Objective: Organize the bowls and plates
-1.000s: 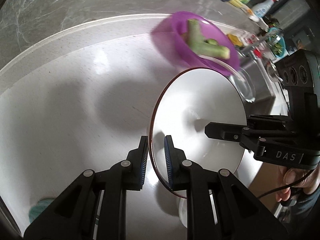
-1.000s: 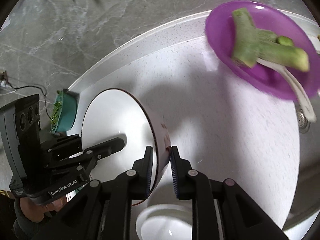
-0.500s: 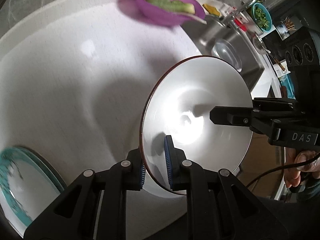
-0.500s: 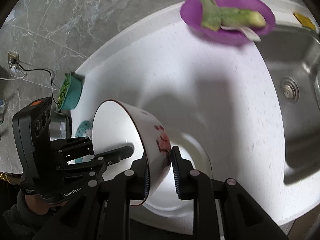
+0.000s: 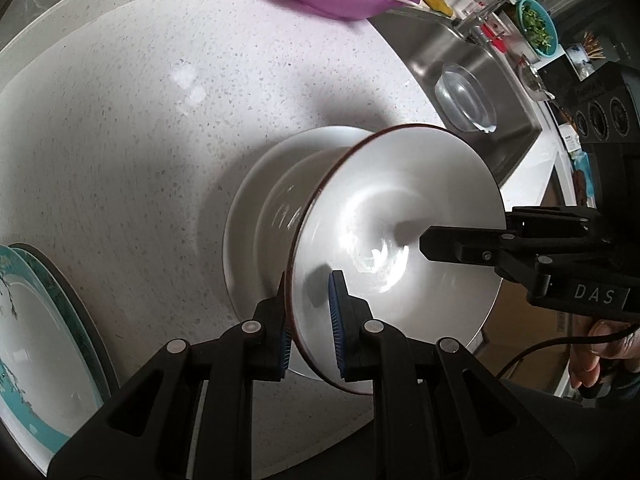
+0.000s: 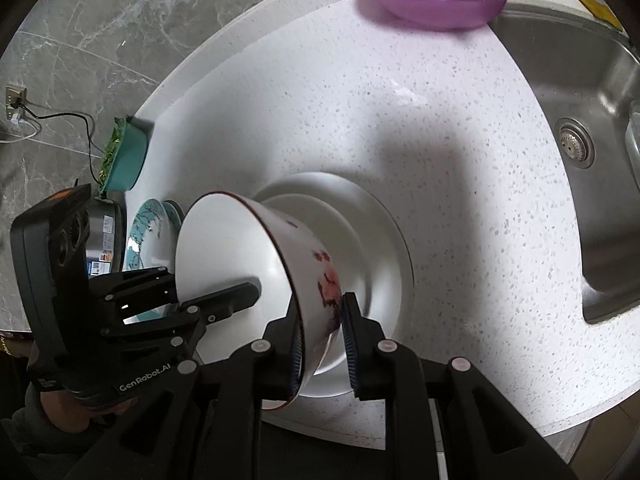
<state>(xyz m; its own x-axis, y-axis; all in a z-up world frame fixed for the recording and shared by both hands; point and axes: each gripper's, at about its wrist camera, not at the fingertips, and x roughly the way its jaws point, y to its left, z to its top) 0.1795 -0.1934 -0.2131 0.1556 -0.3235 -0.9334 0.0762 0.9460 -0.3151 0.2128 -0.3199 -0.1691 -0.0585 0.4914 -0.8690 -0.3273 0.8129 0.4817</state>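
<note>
My left gripper (image 5: 308, 308) and my right gripper (image 6: 322, 330) each clamp opposite sides of the rim of the white bowl (image 5: 396, 236), tilted on its side. It hangs just above the white plate (image 6: 376, 232) near the desk's (image 5: 140, 120) front edge. The teal-rimmed plate (image 5: 48, 340) lies by the left edge.
</note>
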